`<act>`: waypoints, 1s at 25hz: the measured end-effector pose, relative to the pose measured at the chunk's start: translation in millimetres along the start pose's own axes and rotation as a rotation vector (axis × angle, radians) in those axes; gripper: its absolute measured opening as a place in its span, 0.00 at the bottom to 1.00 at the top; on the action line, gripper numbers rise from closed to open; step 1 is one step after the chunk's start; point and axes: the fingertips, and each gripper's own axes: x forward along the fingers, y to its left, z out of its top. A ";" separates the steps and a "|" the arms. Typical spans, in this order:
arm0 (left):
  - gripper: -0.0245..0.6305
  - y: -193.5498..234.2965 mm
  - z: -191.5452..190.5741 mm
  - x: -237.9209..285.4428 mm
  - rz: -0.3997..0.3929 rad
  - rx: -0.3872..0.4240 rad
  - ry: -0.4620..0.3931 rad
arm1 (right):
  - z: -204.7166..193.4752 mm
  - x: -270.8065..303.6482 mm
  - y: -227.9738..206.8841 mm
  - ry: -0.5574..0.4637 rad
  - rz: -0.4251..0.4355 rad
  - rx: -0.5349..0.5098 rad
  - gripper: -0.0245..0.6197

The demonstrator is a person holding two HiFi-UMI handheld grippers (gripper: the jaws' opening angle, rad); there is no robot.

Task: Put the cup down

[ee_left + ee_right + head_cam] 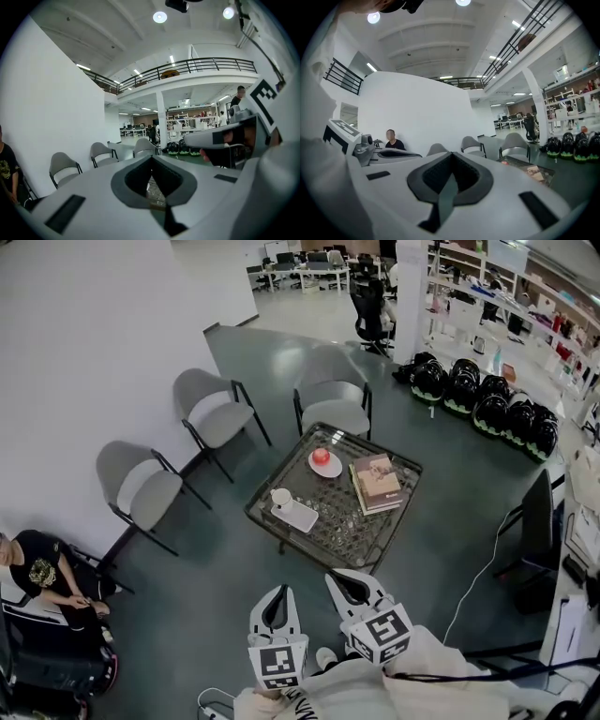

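A white cup (280, 496) stands on a white rectangular tray (300, 517) at the near left corner of the glass coffee table (342, 526). Both grippers are held low, close to the person's body and well short of the table. My left gripper (277, 594) is shut with nothing between its jaws; in the left gripper view (152, 161) its tips meet and point toward the table. My right gripper (339, 579) sits beside it, also shut and empty, and its jaws meet in the right gripper view (451, 157). Neither gripper holds the cup.
On the table also lie a pink plate with a red object (324, 462) and a stack of books (377, 484). Grey chairs (217, 413) stand along the far and left sides. A person (42, 573) sits at lower left. Black helmets (483, 399) line the floor at right.
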 end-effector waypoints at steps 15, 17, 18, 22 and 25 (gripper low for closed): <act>0.05 -0.8 -2.7 -1.2 0.010 -0.027 0.001 | -8.5 4.9 7.1 0.051 0.055 0.032 0.05; 0.05 -0.2 -3.9 -1.3 0.012 -0.032 0.006 | -6.7 5.2 6.9 0.048 0.056 0.026 0.05; 0.05 0.1 -6.4 -1.5 0.013 -0.033 0.011 | -6.6 5.2 7.0 0.046 0.056 0.023 0.05; 0.05 0.4 -6.9 -1.5 0.014 -0.026 0.009 | -9.4 5.4 7.0 0.046 0.055 0.024 0.05; 0.05 0.1 -5.0 -1.0 0.009 -0.027 0.007 | -9.3 5.8 7.4 0.049 0.054 0.025 0.05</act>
